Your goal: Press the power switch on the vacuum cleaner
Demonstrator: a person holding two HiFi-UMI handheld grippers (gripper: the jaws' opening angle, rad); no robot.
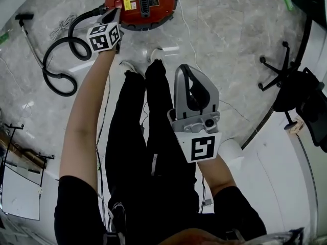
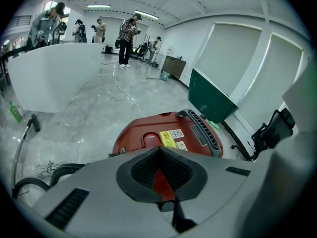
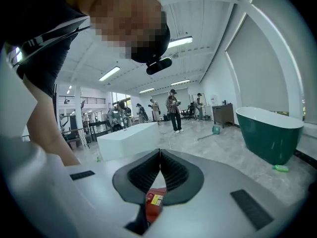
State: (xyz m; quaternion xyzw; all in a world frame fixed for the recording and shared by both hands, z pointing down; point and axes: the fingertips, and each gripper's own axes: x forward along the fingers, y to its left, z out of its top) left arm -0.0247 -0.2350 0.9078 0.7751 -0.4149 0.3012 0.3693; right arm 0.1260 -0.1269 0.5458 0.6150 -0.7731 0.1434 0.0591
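Observation:
The red vacuum cleaner [image 1: 142, 4] stands on the marble floor at the top of the head view, ahead of my feet. Its rounded red power switch [image 2: 151, 139] sits on top beside a yellow label. My left gripper [image 1: 114, 15] is stretched out to the vacuum's left edge, shut with nothing between the jaws. In the left gripper view the closed tips of that gripper [image 2: 159, 148] point at the red body just below the switch; I cannot tell whether they touch it. My right gripper [image 1: 185, 71] is held back above my legs, shut and empty [image 3: 159, 152].
A black hose [image 1: 61, 60] loops left of the vacuum, with a wand [image 1: 28, 34] and coiled cord further left. A white cable [image 1: 189, 29] runs across the floor. An office chair [image 1: 291, 86] stands at the right. Several people stand far across the room [image 2: 128, 38].

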